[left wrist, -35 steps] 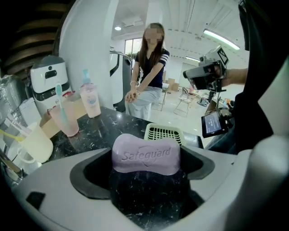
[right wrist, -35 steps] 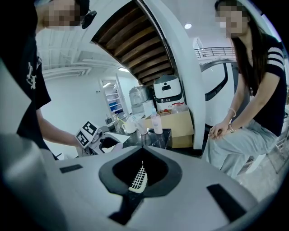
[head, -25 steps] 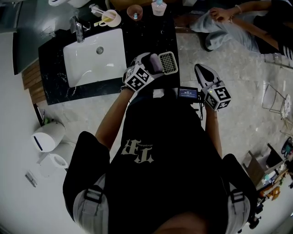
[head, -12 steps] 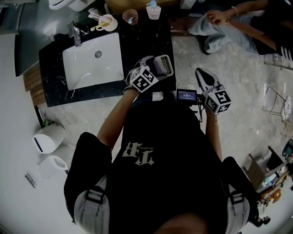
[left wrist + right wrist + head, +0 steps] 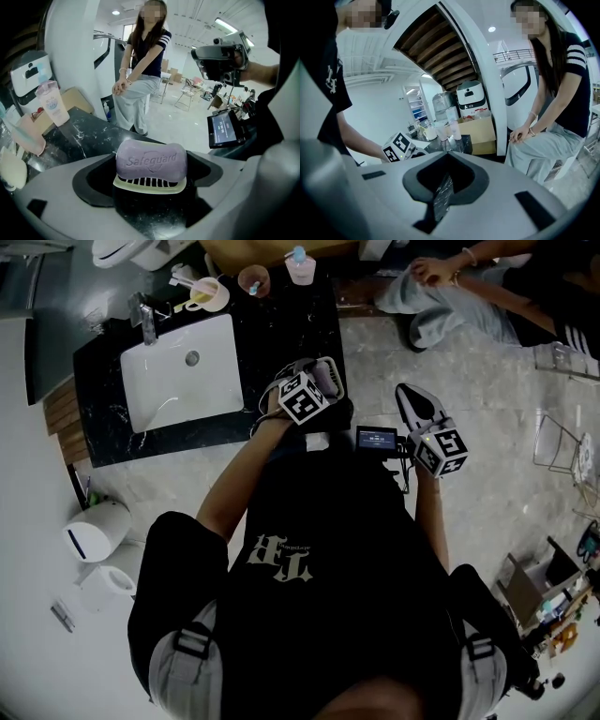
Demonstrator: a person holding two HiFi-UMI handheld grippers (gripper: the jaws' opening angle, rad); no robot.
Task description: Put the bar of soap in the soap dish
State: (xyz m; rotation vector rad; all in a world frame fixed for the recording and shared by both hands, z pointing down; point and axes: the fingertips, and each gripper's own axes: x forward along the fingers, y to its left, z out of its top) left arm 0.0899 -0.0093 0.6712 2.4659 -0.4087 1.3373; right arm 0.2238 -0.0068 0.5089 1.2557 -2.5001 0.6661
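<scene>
veined black counter [image 5: 79, 137] bears a slatted soap dish [image 5: 149, 184] under rounded lilac soap [image 5: 151, 161].

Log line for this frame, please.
left gripper: shut on purple Safeguard soap bar | bar: resting on cream slatted soap dish, black marble counter | right gripper: shut, empty, over floor | release pending

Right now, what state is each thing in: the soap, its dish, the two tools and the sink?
bar of soap: lying on the dish, gripped at both ends.
soap dish: flat on the black counter, carrying the soap.
left tool: shut on the bar of soap.
right tool: shut, nothing in it, held away from the counter.
sink: empty.
</scene>
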